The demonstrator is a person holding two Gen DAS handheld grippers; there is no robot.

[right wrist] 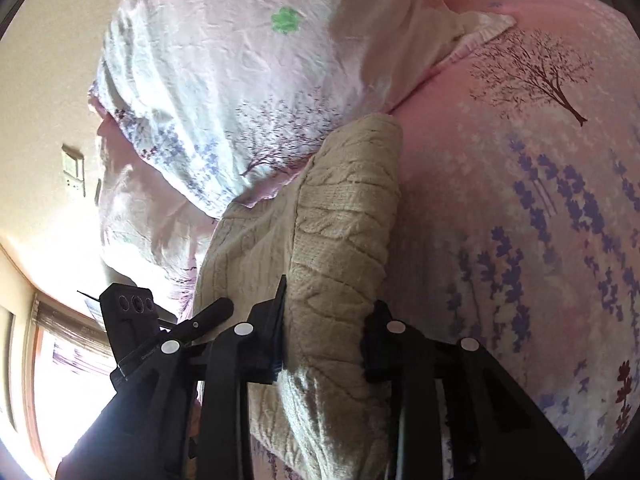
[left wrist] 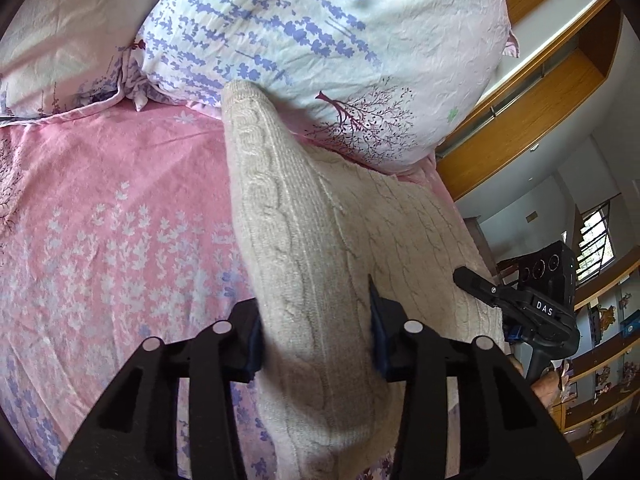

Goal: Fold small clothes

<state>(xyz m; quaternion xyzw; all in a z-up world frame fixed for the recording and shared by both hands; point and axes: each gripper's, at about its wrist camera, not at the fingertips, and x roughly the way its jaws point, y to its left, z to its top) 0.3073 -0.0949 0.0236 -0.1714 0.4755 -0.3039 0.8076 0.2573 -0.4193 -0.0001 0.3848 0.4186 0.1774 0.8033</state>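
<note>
Holding the sweater [left wrist: 320, 264] by two separate handfuls, both grippers carry risk: the knit is thick and bunched, so a fold could slide out of the jaws, or uneven pulling could twist the fold line. The left gripper [left wrist: 316, 340] has its jaws partly closed around a thick ridge of the fabric, and the right gripper [right wrist: 324, 344] clamps another bunched section the same way. The sweater looks beige, cable-knit, soft and bulky, doubled over on itself with one raised ridge. It lies on the bed [left wrist: 100, 220], over the pink floral sheet, its far end touching the pillow [left wrist: 320, 32]. That pillow could snag the far end if it is dragged.
</note>
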